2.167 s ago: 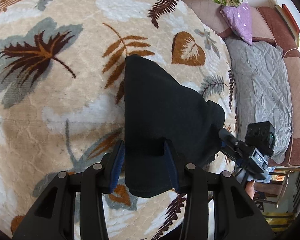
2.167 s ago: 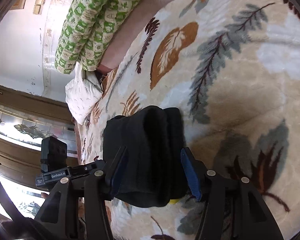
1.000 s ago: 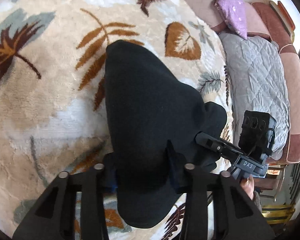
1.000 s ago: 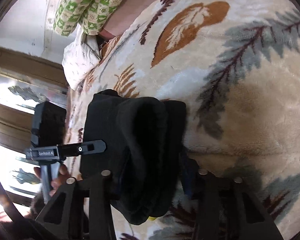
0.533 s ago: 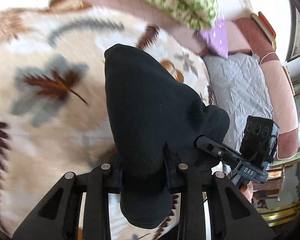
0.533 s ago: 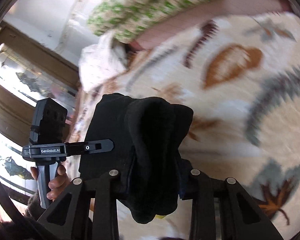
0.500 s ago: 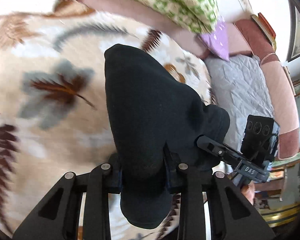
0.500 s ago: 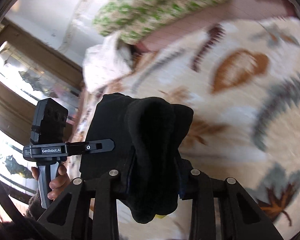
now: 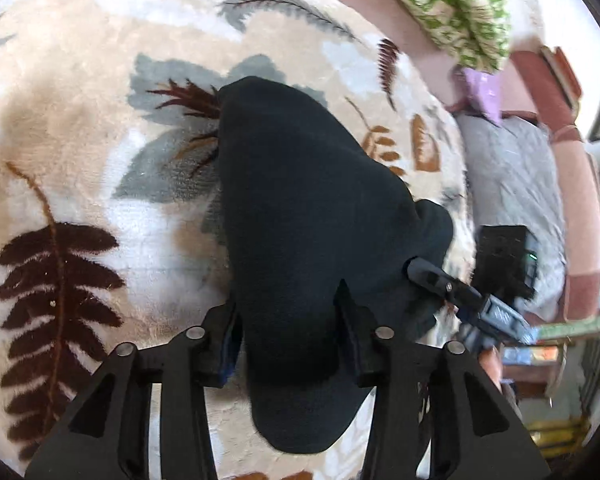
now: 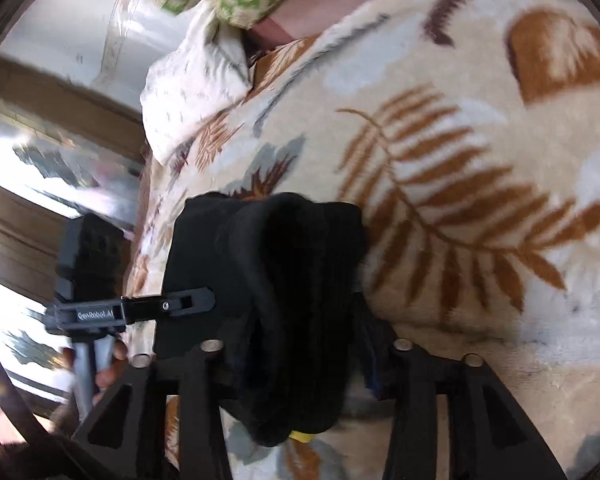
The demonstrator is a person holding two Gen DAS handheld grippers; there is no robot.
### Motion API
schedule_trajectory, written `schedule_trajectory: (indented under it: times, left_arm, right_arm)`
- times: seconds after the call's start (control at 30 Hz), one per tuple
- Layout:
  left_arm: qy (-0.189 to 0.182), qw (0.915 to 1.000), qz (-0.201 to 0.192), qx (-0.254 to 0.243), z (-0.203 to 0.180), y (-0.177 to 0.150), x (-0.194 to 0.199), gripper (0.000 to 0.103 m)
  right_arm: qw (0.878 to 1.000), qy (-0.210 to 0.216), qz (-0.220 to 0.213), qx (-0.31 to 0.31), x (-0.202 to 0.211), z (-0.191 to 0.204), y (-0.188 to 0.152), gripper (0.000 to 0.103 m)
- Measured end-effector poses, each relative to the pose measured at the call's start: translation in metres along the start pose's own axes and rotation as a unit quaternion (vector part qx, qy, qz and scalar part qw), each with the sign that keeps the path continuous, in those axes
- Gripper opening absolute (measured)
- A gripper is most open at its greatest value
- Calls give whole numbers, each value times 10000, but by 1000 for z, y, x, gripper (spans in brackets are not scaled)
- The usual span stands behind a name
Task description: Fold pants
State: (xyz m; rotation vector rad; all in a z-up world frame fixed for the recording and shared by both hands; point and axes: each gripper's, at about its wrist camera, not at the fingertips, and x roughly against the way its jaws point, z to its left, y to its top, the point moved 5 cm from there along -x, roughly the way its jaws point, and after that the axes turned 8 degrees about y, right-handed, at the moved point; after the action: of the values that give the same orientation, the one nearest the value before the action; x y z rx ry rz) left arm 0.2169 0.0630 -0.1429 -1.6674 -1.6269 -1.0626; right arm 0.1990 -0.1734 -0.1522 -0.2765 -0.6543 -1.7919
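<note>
- My left view alone shows the grey quilt; my right view, the white pillow.
- Both claws, left gripper and right gripper, have just been widening yet still pinch the folded black pants above the leaf blanket.
- The blanket's pattern has shifted since earlier.

Both fisheye views are bright with daylight and bend strongly toward dark, vignetted edges. Motion blur smears the window side of the right view. The black pants read as near-featureless shadow.

Black pants on cream, brown-and-grey leaf-patterned blanket
</note>
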Motion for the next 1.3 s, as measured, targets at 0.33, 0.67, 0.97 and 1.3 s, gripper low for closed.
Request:
schedule_trajectory:
  times: [0.33, 0.67, 0.97, 1.3]
  left_arm:
    - [324, 9983, -206, -428, -12, 0, 30, 42]
    - [1201, 9876, -311, -963, -24, -24, 31, 43]
    - [1317, 9893, -545, -303, -10, -40, 55, 44]
    - [2861, 9409, -1812, -80, -40, -108, 89, 44]
  right_arm:
    - [9986, -402, -233, 259, 36, 2, -7, 53]
    - [9848, -810, -644, 1398, 44, 63, -25, 53]
    - [9883, -1134, -630, 802, 52, 41, -37, 59]
    - [9590, -2436, -1079, 962, 95, 108, -85, 82]
